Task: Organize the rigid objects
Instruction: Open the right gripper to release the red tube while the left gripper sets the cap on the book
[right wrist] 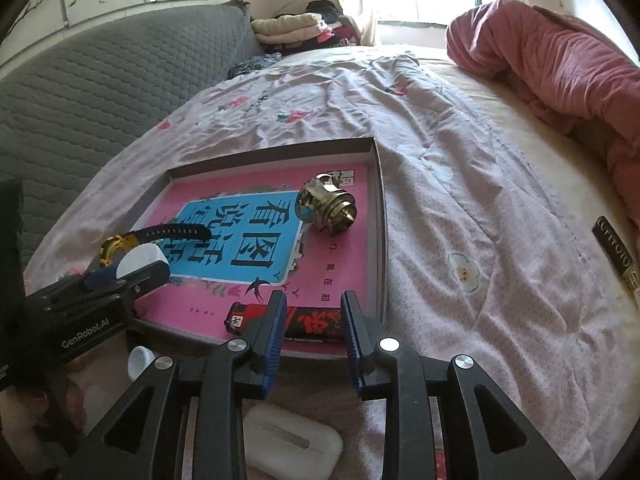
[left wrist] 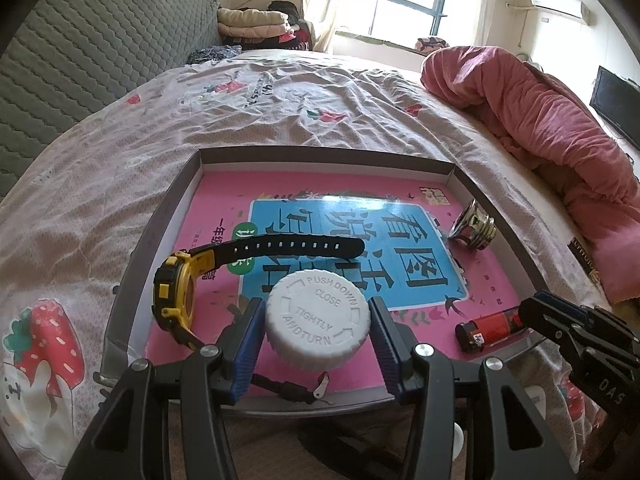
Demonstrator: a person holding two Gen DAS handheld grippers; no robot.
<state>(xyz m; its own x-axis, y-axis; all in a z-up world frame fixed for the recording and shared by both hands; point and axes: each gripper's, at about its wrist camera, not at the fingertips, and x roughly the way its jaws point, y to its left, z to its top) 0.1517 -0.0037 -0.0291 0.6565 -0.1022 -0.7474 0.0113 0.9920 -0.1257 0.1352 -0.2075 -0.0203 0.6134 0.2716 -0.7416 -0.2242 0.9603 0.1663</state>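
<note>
A shallow grey tray point(left wrist: 320, 157) point(right wrist: 380, 216) lined with a pink and blue book lies on the bed. My left gripper point(left wrist: 318, 334) point(right wrist: 120, 276) is shut on a white screw cap point(left wrist: 318, 320) point(right wrist: 140, 260) at the tray's near edge. Beside the cap, a yellow and black watch point(left wrist: 176, 296) point(right wrist: 120, 242) rests on its side. A shiny metal fitting point(left wrist: 472, 228) point(right wrist: 326, 210) sits at the tray's far right. A red and black lighter point(left wrist: 488, 328) point(right wrist: 312, 320) lies flat at the near right rim. My right gripper point(right wrist: 314, 320) point(left wrist: 534, 312) is open over it, pads apart from it.
A white earbud case point(right wrist: 292, 444) lies on the sheet just below my right gripper, and a small white piece point(right wrist: 140, 358) sits near the tray's front rim. A rolled pink quilt point(left wrist: 540, 120) point(right wrist: 560, 60) lines the right side. A grey quilted headboard point(left wrist: 80, 60) stands at the left.
</note>
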